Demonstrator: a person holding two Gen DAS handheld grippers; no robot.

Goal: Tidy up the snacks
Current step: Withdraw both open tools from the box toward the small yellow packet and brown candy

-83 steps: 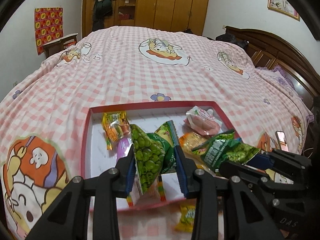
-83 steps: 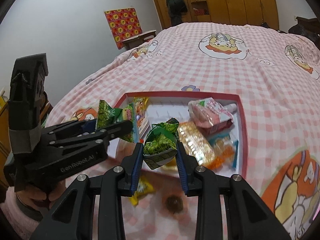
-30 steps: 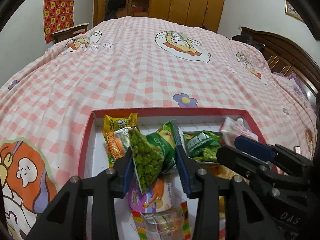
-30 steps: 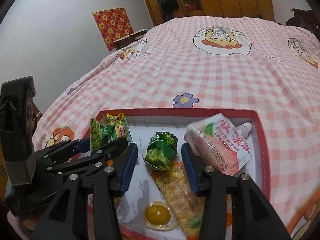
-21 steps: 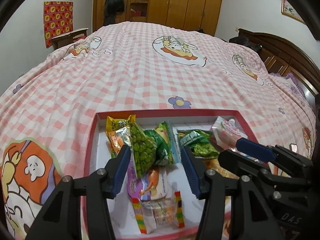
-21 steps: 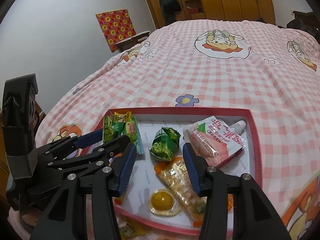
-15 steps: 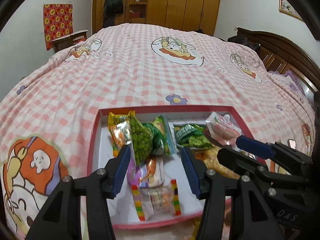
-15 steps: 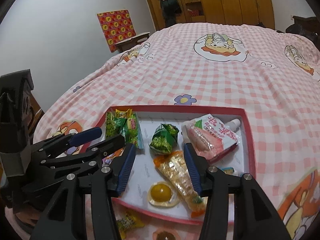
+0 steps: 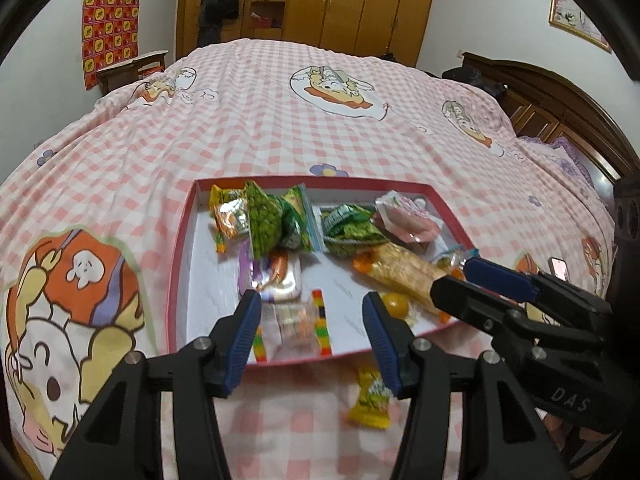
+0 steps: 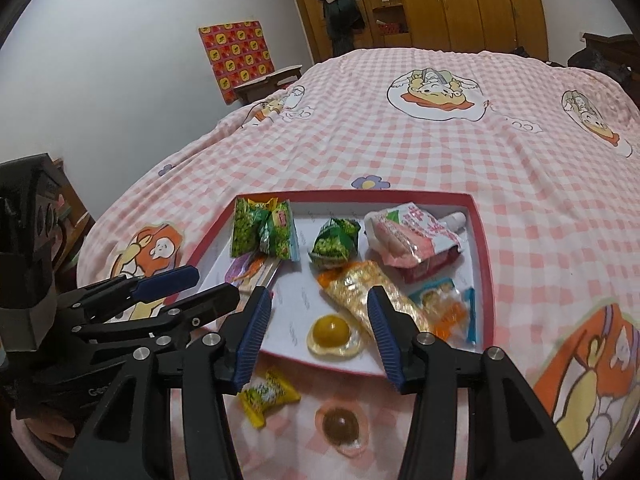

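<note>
Snacks fill the red-rimmed box point(image 9: 182, 240) on your pink checked bed point(image 9: 280, 112) in the left wrist view. Your left gripper point(image 9: 310, 336) is released, nothing between its blue pads, hovering over the box's near edge above a clear candy packet point(image 9: 290, 322). At 12 o'clock from it stand the green pea bags point(image 9: 276, 220); at 1 o'clock lies a long golden packet point(image 9: 400, 270). A yellow packet point(image 9: 372, 394) sits on the bed outside the box, at 5 o'clock.

Right wrist view: your right gripper point(image 10: 316, 334) is also released and empty, above a yellow jelly cup point(image 10: 334, 334) inside the box point(image 10: 486, 280). A small green bag point(image 10: 334, 244) lies at 12 o'clock, a pink pouch point(image 10: 412, 236) at 1 o'clock. Outside, a brown jelly cup point(image 10: 340, 426) rests on the bed at 6 o'clock, beside the yellow packet point(image 10: 268, 394).
</note>
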